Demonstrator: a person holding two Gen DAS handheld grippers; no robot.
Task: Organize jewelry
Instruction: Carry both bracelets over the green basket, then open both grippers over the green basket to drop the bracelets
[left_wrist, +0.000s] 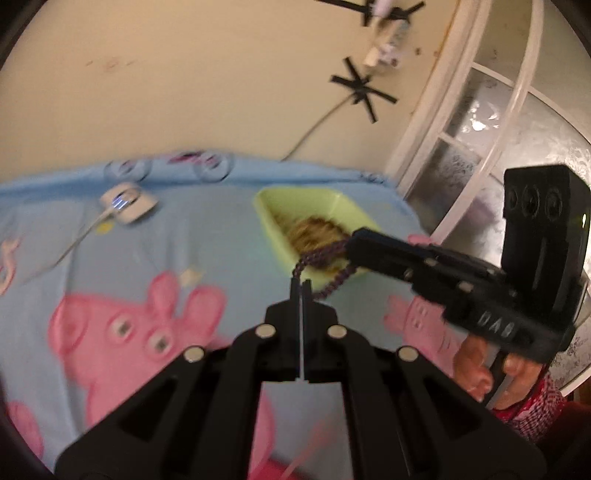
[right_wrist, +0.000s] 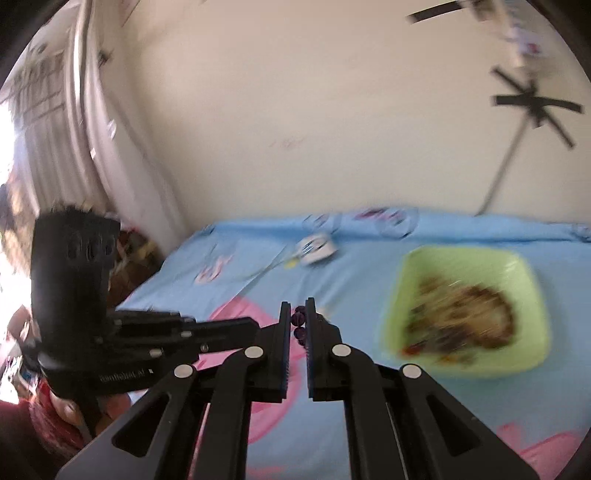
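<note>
Purple beads sit between the fingers of the right gripper (right_wrist: 299, 314) in its own wrist view, jaws drawn in on the bead strand (right_wrist: 298, 325) with only the beads keeping them apart. We read that as a firm pinch on one part of the purple beaded bracelet.

Left gripper (left_wrist: 301, 291), from its own camera: jaws pressed together, barely a slit between them. The same purple strand (left_wrist: 332, 284) loops right at its tips and runs up and to the right toward the nose of the right gripper (left_wrist: 356, 243). Whether the left tips actually pinch a bead we cannot tell; blur hides the contact.

Beyond both grippers, a pale green tray (left_wrist: 269, 218) rests on the bed, ahead and slightly right of the left gripper, ahead and right of the right one. A tangled heap of brownish-gold jewelry (left_wrist: 314, 232) lies inside it.

Bed sheet (left_wrist: 207, 236) is light blue with pink cartoon pigs. Farther ahead and left of the left gripper, a small white device (left_wrist: 127, 203) with a cable lies on the sheet.

A hand (left_wrist: 480, 369) grips the right gripper's handle, patterned red sleeve below it.
</note>
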